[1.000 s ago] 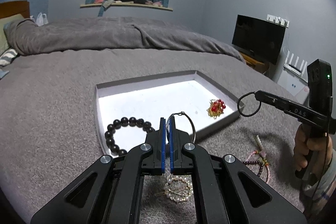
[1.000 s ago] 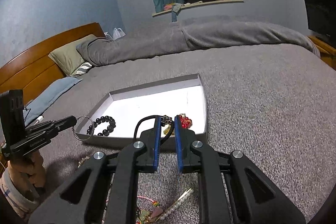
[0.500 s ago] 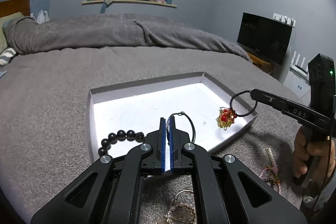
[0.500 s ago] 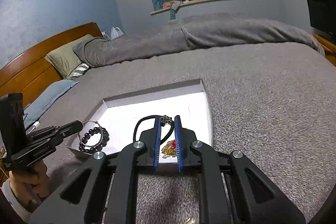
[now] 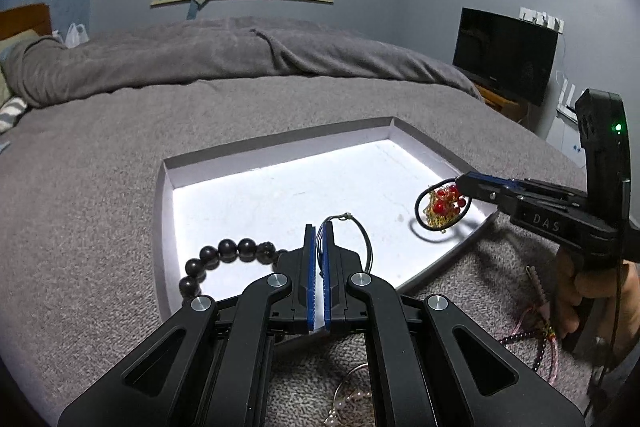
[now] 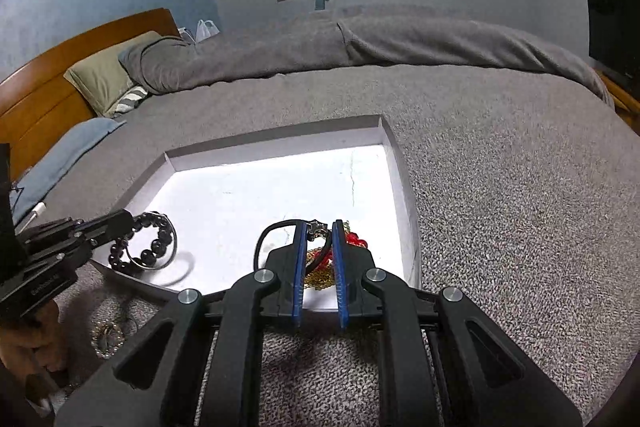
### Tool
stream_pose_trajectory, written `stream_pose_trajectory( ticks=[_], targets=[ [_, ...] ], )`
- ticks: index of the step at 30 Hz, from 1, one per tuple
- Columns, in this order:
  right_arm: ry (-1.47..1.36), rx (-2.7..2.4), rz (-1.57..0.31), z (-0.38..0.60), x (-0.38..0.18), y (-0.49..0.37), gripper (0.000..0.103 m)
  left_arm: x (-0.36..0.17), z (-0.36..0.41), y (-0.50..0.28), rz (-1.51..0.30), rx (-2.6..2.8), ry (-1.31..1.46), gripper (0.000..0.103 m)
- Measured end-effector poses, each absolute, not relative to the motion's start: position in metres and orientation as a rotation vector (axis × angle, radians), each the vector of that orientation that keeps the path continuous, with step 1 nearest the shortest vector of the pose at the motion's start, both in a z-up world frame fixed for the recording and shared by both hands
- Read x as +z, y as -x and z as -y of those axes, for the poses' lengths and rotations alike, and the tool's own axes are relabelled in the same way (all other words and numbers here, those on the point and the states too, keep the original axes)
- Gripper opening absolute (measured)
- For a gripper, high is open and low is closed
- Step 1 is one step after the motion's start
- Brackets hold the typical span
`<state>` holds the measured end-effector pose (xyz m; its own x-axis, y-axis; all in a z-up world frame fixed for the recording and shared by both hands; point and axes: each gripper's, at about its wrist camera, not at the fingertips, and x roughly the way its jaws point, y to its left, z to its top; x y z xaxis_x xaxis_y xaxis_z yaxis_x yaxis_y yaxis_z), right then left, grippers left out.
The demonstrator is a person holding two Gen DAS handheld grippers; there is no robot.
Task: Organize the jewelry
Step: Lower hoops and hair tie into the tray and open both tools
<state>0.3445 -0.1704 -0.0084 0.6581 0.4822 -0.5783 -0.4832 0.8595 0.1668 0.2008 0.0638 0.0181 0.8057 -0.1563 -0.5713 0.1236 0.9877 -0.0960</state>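
Left tool [image 5: 319,241] clenched on thin wire hoop [image 5: 362,235]; right tool [image 6: 320,239] grasping black cord ring [image 6: 276,231] over white tray [image 5: 280,143]. Risk: ring snags red-bead gold chain [image 5: 442,207] on release.

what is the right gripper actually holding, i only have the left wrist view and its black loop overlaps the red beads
Observer: In the right wrist view, the fingers of the right gripper pinch only the black cord loop, near its small metal clasp. The red and gold piece seems to lie on the tray floor underneath.
Operator: ok and is my ring touching the tray floor
Observer: Seemingly not. From that side the wire ring in the left gripper hangs in front of the black bead bracelet, and its shadow falls apart from it on the white floor.
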Motion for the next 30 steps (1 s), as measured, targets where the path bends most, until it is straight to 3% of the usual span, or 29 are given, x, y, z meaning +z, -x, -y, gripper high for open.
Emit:
stream_pose_trajectory(
  ticks=[11,13,15,16,18,21,22,27,30],
  targets=[
    [0.048,0.520,-0.675,0.162,-0.014,-0.345,0.013,0.006,-0.068,-0.209,-0.679,-0.152,0.075,0.003],
    [0.050,0.520,-0.679,0.163,-0.015,-0.345,0.013,0.005,-0.068,-0.209,-0.683,-0.151,0.075,0.010],
    [0.048,0.520,-0.677,0.163,-0.015,-0.345,0.015,0.006,-0.070,-0.209,-0.683,-0.146,0.083,0.029],
    [0.046,0.518,-0.677,0.163,-0.014,-0.346,0.016,0.006,-0.070,-0.209,-0.679,-0.146,0.086,0.033],
    [0.040,0.522,-0.674,0.164,-0.014,-0.346,0.031,0.008,-0.072,-0.207,-0.668,-0.144,0.094,0.055],
    [0.034,0.522,-0.662,0.167,-0.012,-0.343,0.048,0.011,-0.073,-0.203,-0.646,-0.147,0.099,0.072],
    [0.032,0.523,-0.658,0.167,-0.012,-0.343,0.050,0.012,-0.074,-0.201,-0.639,-0.146,0.100,0.075],
    [0.023,0.526,-0.632,0.171,-0.007,-0.337,0.082,0.015,-0.076,-0.197,-0.623,-0.130,0.106,0.084],
    [0.008,0.522,-0.612,0.175,-0.002,-0.333,0.089,0.018,-0.076,-0.192,-0.615,-0.127,0.109,0.086]
  ],
)
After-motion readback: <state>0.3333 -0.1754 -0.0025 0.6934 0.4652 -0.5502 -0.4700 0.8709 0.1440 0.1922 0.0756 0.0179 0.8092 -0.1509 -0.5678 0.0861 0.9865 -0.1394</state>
